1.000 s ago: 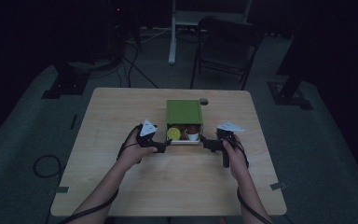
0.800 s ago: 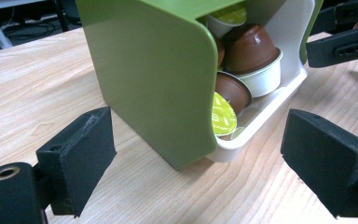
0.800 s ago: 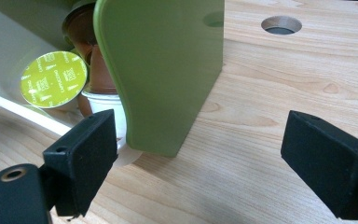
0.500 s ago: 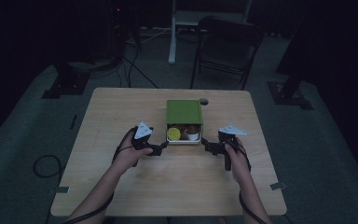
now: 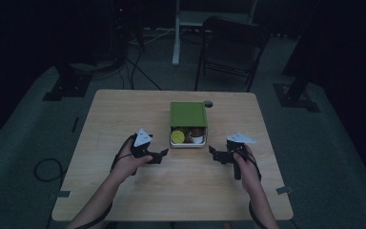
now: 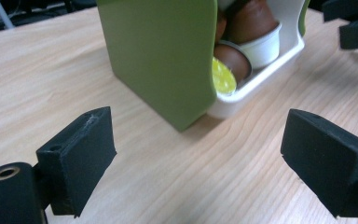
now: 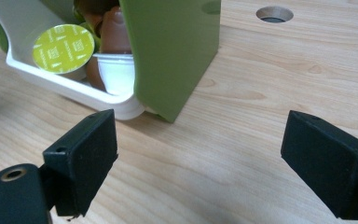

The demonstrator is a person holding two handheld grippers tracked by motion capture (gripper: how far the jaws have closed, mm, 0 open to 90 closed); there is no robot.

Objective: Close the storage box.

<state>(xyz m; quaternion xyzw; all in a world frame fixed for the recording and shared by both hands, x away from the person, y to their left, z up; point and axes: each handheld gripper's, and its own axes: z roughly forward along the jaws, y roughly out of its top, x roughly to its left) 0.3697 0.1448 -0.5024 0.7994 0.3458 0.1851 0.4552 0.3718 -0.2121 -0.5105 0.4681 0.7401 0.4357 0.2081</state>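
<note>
The left gripper (image 5: pixel 163 155) has its jaws wide apart and holds nothing; the right gripper (image 5: pixel 213 153) likewise; the green capsule box (image 5: pixel 188 114) stands between them on the table (image 5: pixel 124 114), untouched.

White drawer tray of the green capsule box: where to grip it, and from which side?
Grip the white tray's exposed front lip, coming from the person's side of the table. The green sleeve covers the rest, and only that low rim protrudes. Capsules sit just behind it, so one jaw would likely go inside the rim, shallow.
</note>
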